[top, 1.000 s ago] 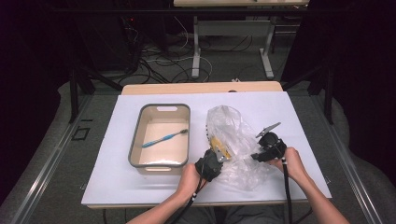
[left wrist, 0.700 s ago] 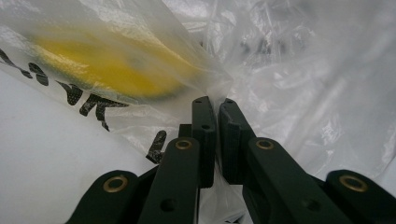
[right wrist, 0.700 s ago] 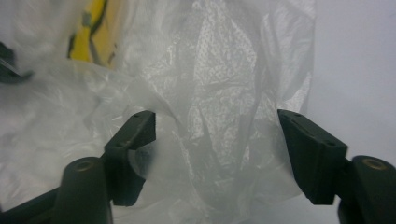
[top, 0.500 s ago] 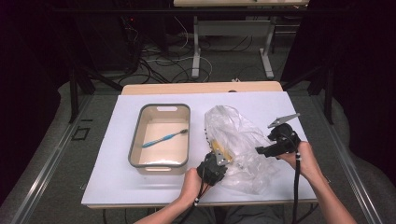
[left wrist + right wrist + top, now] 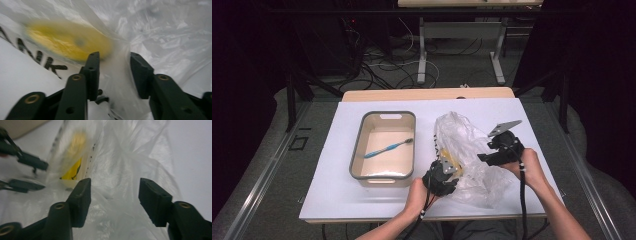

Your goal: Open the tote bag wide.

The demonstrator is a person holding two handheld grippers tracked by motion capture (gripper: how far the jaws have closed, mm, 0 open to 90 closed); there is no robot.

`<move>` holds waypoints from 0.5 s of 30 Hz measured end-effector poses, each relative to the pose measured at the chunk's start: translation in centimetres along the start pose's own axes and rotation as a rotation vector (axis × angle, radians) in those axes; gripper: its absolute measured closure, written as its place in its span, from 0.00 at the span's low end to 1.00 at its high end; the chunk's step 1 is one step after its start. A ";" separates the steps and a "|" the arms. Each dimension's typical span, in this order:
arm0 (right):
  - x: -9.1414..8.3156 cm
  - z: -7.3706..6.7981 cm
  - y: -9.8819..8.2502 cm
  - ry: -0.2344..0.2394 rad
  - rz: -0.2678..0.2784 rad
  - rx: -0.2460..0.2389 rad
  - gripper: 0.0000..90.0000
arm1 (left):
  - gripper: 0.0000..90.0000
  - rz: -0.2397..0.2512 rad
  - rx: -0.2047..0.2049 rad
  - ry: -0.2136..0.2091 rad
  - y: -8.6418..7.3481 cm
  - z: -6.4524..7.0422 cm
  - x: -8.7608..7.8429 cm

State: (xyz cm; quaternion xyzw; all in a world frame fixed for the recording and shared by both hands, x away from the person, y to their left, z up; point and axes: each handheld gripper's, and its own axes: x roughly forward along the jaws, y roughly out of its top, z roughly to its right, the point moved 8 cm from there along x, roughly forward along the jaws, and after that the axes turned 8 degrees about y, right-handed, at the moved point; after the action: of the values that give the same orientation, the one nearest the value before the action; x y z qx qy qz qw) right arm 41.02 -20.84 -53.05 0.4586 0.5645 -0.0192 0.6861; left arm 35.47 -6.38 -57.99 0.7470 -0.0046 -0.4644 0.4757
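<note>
Nearest me, my left gripper (image 5: 443, 176) sits at the near edge of the clear plastic bag (image 5: 464, 150), at about 6 o'clock on the white worktop (image 5: 337, 195). Its fingers (image 5: 93, 72) have just been opening — they stand partly apart with a fold of bag film between them, though I cannot tell whether the pads press on it. Just past them, through the film, I see a yellow round item (image 5: 70, 41), blurred, beside black lettering on the bag.

My right gripper (image 5: 497, 152) hangs at the bag's 3 o'clock side, raised off the worktop. Its fingers (image 5: 82, 197) have just been closing and stand about half apart; crumpled film lies in the gap, but neither pad looks pressed against it.

Farther off, at the bag's 9 o'clock, a grey-rimmed tray (image 5: 357, 150) stands apart from it, with a blue toothbrush (image 5: 388, 148) lying slantwise inside.
</note>
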 end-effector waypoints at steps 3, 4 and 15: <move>2.6 0.9 -0.5 -0.006 -0.058 0.018 0.56 | 0.52 0.043 -0.018 0.045 1.6 -0.8 -0.5; 3.4 1.2 -0.8 -0.003 -0.070 0.035 0.57 | 0.50 0.048 -0.015 0.066 2.0 -1.0 -0.5; 6.9 1.8 -3.0 0.048 -0.092 0.091 0.54 | 0.53 -0.019 -0.018 0.123 1.0 -1.5 3.3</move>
State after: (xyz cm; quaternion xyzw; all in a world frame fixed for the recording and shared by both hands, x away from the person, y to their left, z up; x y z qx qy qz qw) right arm 43.20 -20.38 -60.41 0.4634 0.5999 -0.0653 0.6490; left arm 38.77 -7.35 -59.39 0.7700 0.0360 -0.4220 0.4773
